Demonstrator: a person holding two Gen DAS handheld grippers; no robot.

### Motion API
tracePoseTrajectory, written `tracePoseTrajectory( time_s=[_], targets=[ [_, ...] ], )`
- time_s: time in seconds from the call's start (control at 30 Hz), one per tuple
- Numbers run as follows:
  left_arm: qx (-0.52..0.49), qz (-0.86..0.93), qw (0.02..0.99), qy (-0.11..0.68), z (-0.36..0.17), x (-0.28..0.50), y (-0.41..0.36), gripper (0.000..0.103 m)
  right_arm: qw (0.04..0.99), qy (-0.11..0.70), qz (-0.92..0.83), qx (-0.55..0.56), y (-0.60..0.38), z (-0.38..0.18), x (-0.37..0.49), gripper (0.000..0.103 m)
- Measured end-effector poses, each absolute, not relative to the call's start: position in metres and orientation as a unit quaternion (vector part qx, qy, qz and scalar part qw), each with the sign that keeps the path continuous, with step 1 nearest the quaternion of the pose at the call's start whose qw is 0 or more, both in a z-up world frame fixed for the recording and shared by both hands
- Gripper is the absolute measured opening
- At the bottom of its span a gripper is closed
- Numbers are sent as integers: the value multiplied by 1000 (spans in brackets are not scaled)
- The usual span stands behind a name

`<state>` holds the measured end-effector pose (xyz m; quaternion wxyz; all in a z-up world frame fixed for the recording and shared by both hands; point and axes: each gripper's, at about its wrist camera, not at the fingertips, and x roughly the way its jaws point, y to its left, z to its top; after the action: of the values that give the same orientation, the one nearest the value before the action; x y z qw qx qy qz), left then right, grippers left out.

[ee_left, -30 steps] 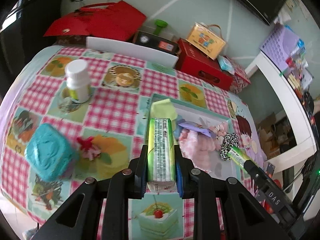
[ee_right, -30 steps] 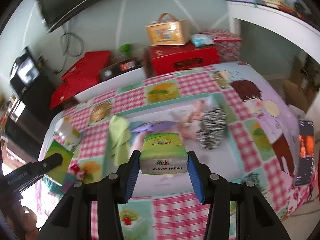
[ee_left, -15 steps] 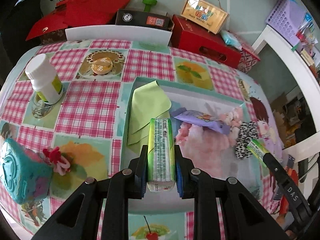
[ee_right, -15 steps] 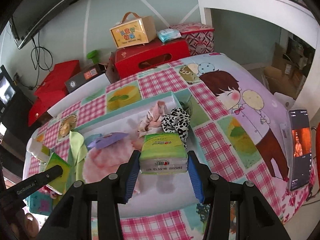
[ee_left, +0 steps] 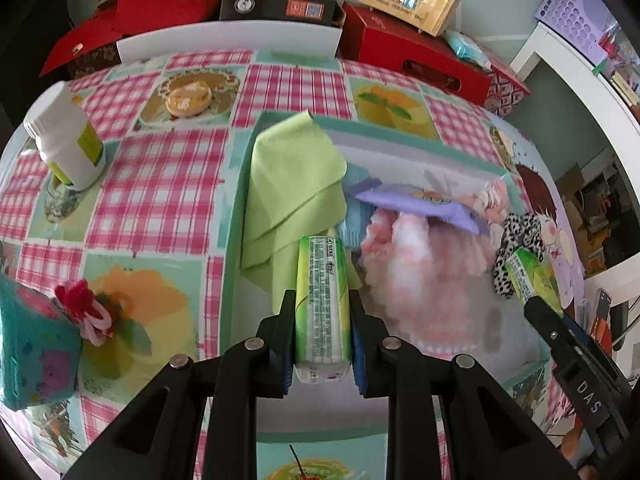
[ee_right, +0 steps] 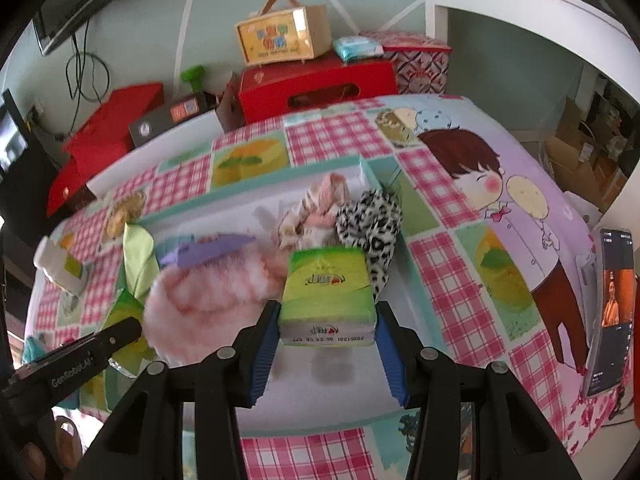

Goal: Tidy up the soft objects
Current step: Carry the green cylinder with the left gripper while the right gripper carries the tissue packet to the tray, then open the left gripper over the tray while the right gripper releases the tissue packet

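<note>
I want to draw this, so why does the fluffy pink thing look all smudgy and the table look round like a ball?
Left wrist view: the pink fluffy thing is smeared, probably motion blur, while the held tissue pack stays sharp. Right wrist view: the fisheye lens bends the tablecloth into a dome, with dark picture corners.

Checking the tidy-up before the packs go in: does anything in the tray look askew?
Yes: the green cloth hangs over the tray's left rim instead of lying inside. The leopard-print scrunchie is bunched against the right wall.
</note>
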<state>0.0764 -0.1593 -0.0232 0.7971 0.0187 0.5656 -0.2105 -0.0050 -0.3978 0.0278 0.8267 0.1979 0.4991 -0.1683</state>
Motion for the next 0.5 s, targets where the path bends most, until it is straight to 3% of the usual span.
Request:
tracePoseTrajectory(
  time_s=[0.5],
  targets=[
    [24, -229, 779, 583, -27, 73, -159, 25, 792, 561, -169, 170, -387, 2, -6, 50]
  ],
)
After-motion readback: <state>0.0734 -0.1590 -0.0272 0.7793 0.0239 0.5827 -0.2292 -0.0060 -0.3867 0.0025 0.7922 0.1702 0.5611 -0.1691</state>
